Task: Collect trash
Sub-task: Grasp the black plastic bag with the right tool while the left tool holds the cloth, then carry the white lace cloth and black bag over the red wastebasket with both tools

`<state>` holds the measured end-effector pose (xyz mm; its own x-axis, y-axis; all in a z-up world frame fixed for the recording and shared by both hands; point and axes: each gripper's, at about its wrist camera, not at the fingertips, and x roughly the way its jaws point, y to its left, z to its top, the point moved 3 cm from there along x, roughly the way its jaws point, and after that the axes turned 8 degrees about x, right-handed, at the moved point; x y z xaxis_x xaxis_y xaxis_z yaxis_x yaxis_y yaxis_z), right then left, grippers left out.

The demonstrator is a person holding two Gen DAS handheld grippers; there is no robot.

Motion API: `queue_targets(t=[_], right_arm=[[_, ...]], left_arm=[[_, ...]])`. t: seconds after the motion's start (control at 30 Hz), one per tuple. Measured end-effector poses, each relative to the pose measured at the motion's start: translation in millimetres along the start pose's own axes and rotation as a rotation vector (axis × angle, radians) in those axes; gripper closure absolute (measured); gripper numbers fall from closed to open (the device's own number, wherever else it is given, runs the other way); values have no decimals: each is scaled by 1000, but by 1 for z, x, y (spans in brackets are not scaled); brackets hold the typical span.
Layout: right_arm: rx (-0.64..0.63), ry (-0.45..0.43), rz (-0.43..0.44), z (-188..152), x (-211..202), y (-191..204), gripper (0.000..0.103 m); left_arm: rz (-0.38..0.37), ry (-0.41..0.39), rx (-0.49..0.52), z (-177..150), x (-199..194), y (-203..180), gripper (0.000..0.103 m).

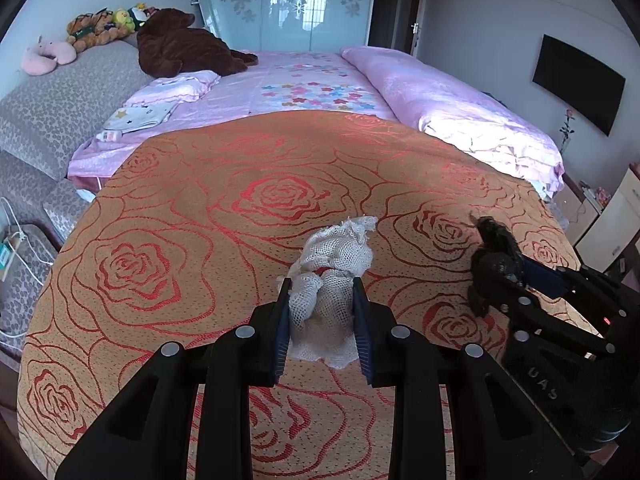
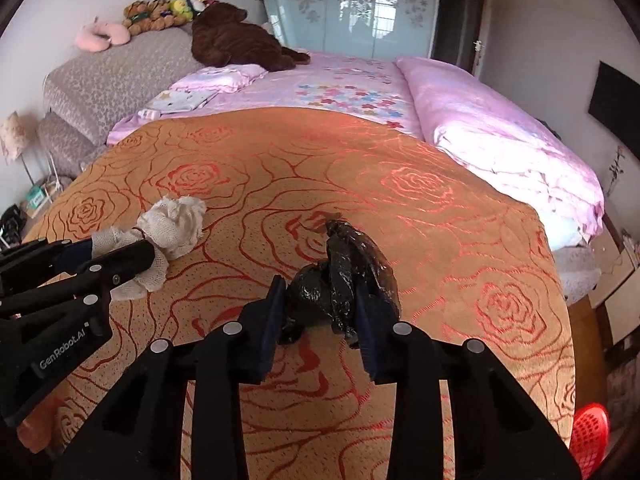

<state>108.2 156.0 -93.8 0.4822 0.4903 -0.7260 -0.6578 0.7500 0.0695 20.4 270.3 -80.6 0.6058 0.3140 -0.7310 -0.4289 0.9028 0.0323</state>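
Note:
A crumpled wad of white mesh cloth [image 1: 340, 252] lies on the orange rose-patterned bedspread [image 1: 192, 200]. My left gripper [image 1: 322, 286] is shut on its near end, with both blue pads pressed into the cloth. To its right a crumpled black plastic bag [image 1: 494, 256] sits on the same spread, with my right gripper [image 1: 520, 280] shut on it. In the right wrist view the black bag [image 2: 352, 256] is squeezed between the right gripper's [image 2: 320, 290] pads. There the left gripper [image 2: 132, 258] holds the white mesh [image 2: 176, 220] at the left.
Beyond the orange spread lie a pink floral sheet [image 1: 312, 80] and a rolled pink quilt [image 1: 460, 108]. A brown teddy bear [image 1: 180, 44] and small plush toys [image 1: 100, 26] sit by the grey headboard. A red slotted object [image 2: 588, 436] lies on the floor at right.

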Motion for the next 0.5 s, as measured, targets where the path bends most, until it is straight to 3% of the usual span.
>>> queue_targets(t=[0.5], right_arm=[[149, -59, -51, -17, -51, -64, 72]], left_arm=[[-78, -46, 93, 3, -21, -46, 76]])
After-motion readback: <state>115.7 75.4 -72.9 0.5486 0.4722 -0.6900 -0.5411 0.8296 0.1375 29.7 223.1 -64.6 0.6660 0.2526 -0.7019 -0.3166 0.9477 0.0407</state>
